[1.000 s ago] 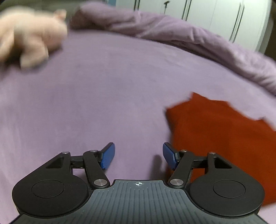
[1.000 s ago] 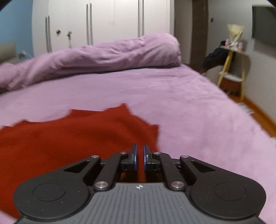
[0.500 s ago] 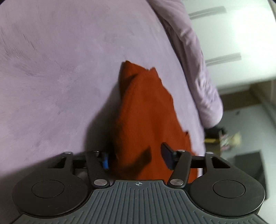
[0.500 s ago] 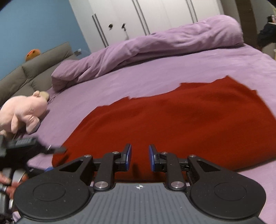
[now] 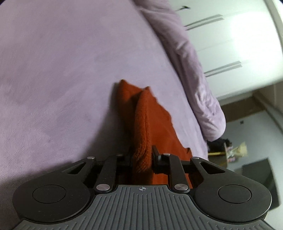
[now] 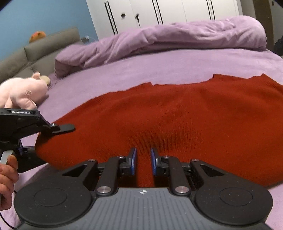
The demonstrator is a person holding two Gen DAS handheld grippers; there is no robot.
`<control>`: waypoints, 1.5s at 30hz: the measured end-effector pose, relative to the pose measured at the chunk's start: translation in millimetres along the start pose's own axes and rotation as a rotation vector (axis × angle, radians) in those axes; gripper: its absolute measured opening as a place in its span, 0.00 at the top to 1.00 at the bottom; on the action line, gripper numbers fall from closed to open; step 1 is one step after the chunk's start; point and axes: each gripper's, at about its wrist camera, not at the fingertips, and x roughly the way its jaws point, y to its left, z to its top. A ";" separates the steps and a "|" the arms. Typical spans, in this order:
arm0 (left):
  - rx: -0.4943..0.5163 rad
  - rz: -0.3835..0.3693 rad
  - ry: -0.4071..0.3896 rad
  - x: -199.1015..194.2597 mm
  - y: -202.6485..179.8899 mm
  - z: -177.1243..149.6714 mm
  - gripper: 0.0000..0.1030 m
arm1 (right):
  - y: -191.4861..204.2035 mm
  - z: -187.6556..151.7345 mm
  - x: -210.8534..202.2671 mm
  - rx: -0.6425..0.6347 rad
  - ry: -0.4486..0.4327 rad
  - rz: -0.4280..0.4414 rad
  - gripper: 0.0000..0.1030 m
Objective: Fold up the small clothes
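Observation:
A red knit garment (image 6: 176,116) lies spread on the purple bed. My left gripper (image 5: 142,155) is turned on its side and shut on the garment's near left edge (image 5: 143,127), which bunches up between the fingers. In the right wrist view the left gripper (image 6: 51,134) shows at the garment's left corner. My right gripper (image 6: 143,161) sits low over the garment's near edge, its blue pads a little apart with red fabric showing between them, not pinched.
A rolled purple duvet (image 6: 168,37) lies along the far side of the bed. A pink plush pig (image 6: 23,93) lies at the left. A grey sofa (image 6: 35,53) and white wardrobe doors (image 6: 168,12) stand behind.
My left gripper rolled sideways, moved onto the garment's edge and closed on it. My right gripper opened slightly and swung left over the near edge.

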 end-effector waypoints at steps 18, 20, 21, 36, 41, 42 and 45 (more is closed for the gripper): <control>0.034 0.039 -0.001 -2.0 -11.6 1.2 0.80 | 0.6 -0.1 2.3 -0.015 0.001 -0.007 0.84; 0.066 0.061 -0.004 -5.9 -17.1 1.3 0.80 | -3.4 9.1 -1.7 0.007 0.024 0.009 0.84; 0.094 0.072 -0.006 -5.7 -22.9 1.1 0.80 | -8.3 12.5 -7.3 0.036 0.019 0.015 0.85; 0.758 0.123 0.080 40.8 -172.7 -90.3 0.81 | -96.9 1.1 -81.0 0.281 -0.155 -0.134 0.84; 0.796 0.166 0.168 78.0 -167.6 -133.9 0.72 | -113.3 1.5 -87.6 0.289 -0.159 -0.166 0.84; 0.812 0.159 0.151 78.4 -166.3 -140.4 0.60 | -115.5 1.2 -88.5 0.285 -0.158 -0.170 0.84; 0.863 0.070 0.180 66.4 -163.3 -146.2 0.40 | -120.7 3.5 -89.3 0.284 -0.146 -0.169 0.84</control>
